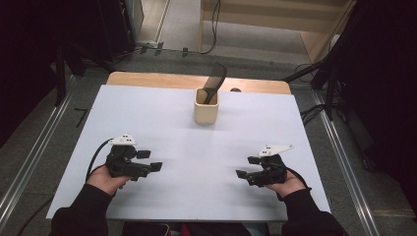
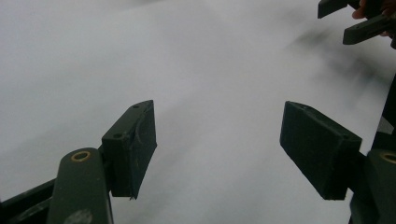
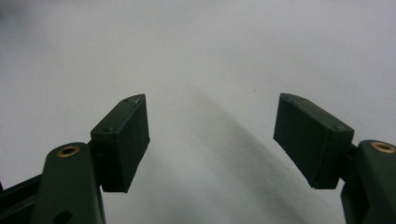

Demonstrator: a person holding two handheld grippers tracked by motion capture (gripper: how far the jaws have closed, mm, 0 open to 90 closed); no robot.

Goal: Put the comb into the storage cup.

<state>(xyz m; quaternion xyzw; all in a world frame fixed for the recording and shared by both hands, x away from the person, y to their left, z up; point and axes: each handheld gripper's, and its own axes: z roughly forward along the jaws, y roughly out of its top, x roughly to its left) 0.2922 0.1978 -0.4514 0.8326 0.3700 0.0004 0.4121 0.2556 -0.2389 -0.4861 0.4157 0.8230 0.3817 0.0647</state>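
Note:
A cream cup (image 1: 205, 109) stands upright at the back middle of the white sheet (image 1: 196, 147), with a black utensil (image 1: 215, 81) leaning out of it. My left gripper (image 1: 149, 161) rests low at the front left, pointing right, open with nothing between its fingers (image 2: 133, 144). At the front right my right gripper (image 1: 248, 167) points left, also open and empty, its pads (image 3: 308, 135) wide apart over bare sheet. In the left gripper view the right gripper (image 2: 359, 21) appears at the top right corner. Both grippers are well short of the cup.
The white sheet covers a wooden table (image 1: 147, 78) whose far edge shows behind it. Metal rails (image 1: 344, 162) run along both sides on the floor. Cables (image 1: 211, 29) and dark stands lie beyond the table.

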